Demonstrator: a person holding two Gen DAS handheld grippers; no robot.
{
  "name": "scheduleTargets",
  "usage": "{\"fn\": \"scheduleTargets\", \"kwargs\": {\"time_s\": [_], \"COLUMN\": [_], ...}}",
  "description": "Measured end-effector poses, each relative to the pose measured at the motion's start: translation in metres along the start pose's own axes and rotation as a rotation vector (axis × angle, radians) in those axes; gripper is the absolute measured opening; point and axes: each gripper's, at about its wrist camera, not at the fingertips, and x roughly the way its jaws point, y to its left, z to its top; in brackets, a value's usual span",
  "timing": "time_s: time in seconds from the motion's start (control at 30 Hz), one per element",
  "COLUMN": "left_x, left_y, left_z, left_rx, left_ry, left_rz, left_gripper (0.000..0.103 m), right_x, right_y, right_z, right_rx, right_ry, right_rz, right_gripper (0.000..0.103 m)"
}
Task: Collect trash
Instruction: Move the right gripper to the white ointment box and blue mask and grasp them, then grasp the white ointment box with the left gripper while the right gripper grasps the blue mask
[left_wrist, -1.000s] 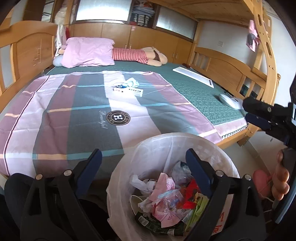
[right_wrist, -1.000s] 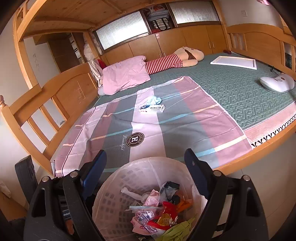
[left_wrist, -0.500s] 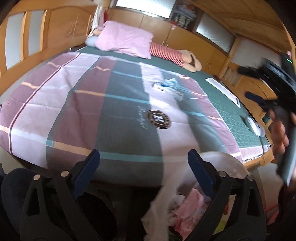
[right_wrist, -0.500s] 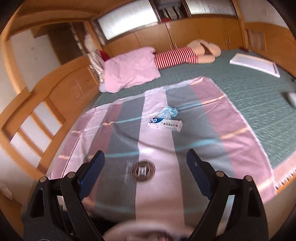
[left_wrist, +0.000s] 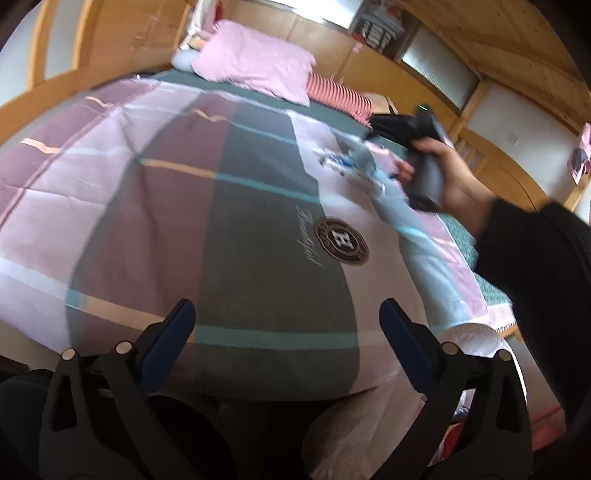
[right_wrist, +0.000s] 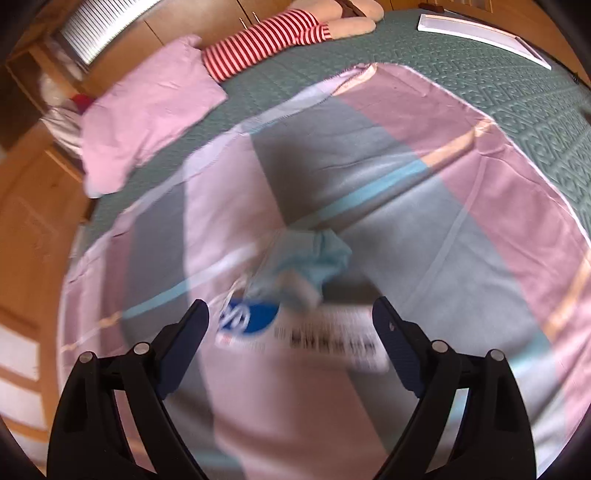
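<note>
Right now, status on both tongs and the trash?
Both tongs open, empty. Right tongs hover above the white box and blue mask on the bedspread. Path unobstructed.

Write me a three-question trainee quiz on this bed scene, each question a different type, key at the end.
1. True or false: the right hand-held gripper is shut on the white box.
2. Which lies against the box? A) blue crumpled mask B) pink pillow C) white tray
3. Fill in: the left hand-held gripper hovers over the striped ____.

Key: 1 false; 2 A; 3 sheet.
</note>
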Motion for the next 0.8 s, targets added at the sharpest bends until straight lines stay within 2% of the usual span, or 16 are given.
{"fn": "scheduleTargets", "kwargs": {"time_s": [0.13, 0.17, 0.2, 0.23, 0.27, 0.33, 0.47, 0.53, 0.63, 0.73, 0.8], "left_x": [0.013, 0.016, 0.018, 0.021, 0.024, 0.029, 0.035, 0.036, 0.034, 0.032, 0.025], "left_y": [-0.005, -0.005, -0.006, -0.007, -0.007, -0.003, 0.009, 0.012, 0.012, 0.012, 0.014], "left_z": [0.0, 0.001, 0.001, 0.0, 0.001, 0.001, 0.001, 0.002, 0.002, 0.003, 0.004], "left_rx": [-0.027, -0.039, -0.048, -0.052, -0.054, -0.068, -0.162, -0.183, -0.188, -0.196, -0.207], "left_ry": [0.062, 0.073, 0.082, 0.091, 0.101, 0.118, 0.147, 0.147, 0.142, 0.13, 0.096], "left_rz": [-0.01, -0.016, -0.023, -0.027, -0.027, -0.019, -0.026, -0.026, -0.024, -0.018, -0.019], "left_gripper": [0.099, 0.099, 0.099, 0.099, 0.099, 0.099, 0.099, 0.099, 0.099, 0.099, 0.099], "right_x": [0.04, 0.044, 0.05, 0.052, 0.052, 0.046, 0.03, 0.019, 0.003, -0.012, -0.022], "right_y": [0.005, 0.005, 0.002, 0.0, 0.0, 0.0, -0.009, -0.005, 0.01, 0.038, 0.051], "right_z": [0.01, 0.012, 0.013, 0.013, 0.011, 0.006, -0.02, -0.043, -0.083, -0.132, -0.153], "right_rx": [-0.013, -0.019, -0.033, -0.048, -0.075, -0.153, -0.23, -0.306, -0.398, -0.567, -0.63], "right_ry": [0.036, 0.038, 0.046, 0.06, 0.066, 0.096, 0.211, 0.278, 0.393, 0.46, 0.496], "right_rz": [-0.094, -0.117, -0.128, -0.126, -0.129, -0.113, -0.093, -0.031, 0.14, 0.211, 0.255], "right_gripper": [0.088, 0.085, 0.067, 0.056, 0.052, 0.034, 0.026, 0.026, 0.026, 0.026, 0.026]}}
